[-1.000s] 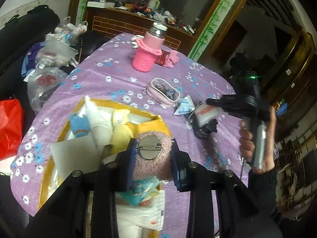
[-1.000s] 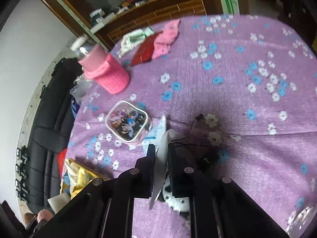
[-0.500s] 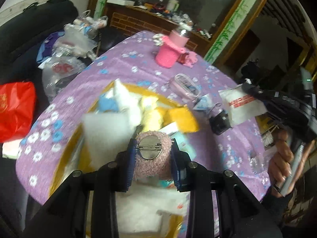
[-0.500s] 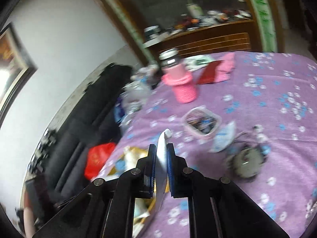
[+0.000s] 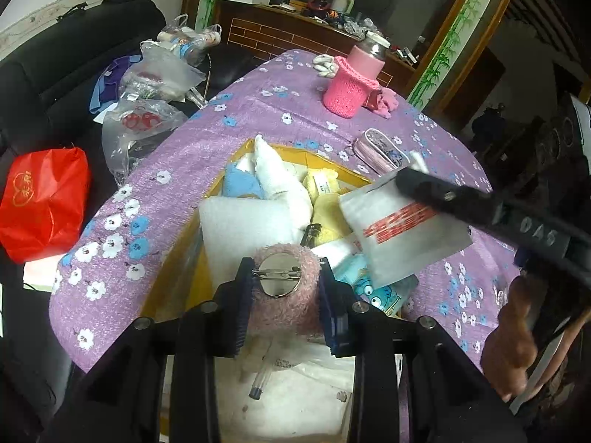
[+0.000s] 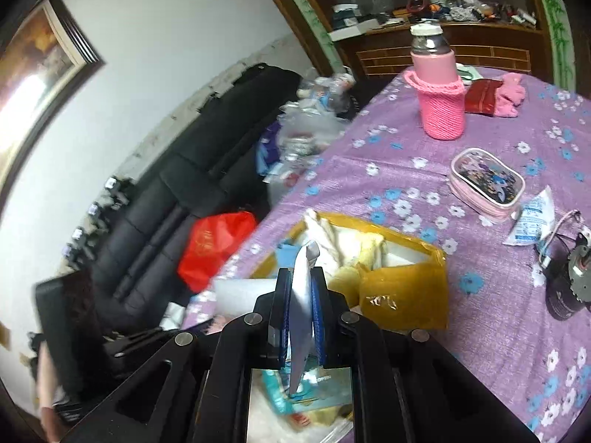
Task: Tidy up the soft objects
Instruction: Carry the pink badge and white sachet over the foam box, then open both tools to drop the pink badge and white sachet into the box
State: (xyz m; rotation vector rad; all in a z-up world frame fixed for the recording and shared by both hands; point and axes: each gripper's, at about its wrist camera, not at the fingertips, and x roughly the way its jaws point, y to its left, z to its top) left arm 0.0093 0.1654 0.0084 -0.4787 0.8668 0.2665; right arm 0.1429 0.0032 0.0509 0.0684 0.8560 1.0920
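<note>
My left gripper (image 5: 284, 288) is shut on a fluffy pink brooch (image 5: 282, 295) with a metal pin back, held above a yellow-taped box (image 5: 173, 277) full of soft items: white foam (image 5: 247, 225), white cloth (image 5: 277, 181), yellow cloth (image 5: 325, 192) and a blue piece (image 5: 240, 184). My right gripper (image 6: 300, 295) is shut on a flat white packet (image 6: 301, 313) with red print. In the left wrist view the packet (image 5: 402, 229) hangs over the box's right side. The box (image 6: 402, 295) lies below the right gripper.
A purple flowered tablecloth (image 5: 207, 136) covers the table. On it stand a pink knit-sleeved bottle (image 5: 351, 85), a clear pouch (image 6: 487, 181), a small sachet (image 6: 532, 217) and a black motor (image 6: 569, 280). A red bag (image 5: 40, 199) and plastic bags (image 5: 151, 81) lie on the black sofa at left.
My right gripper has lifted the white packet off the table and carried it left, over the box. My left gripper still holds the brooch over the box.
</note>
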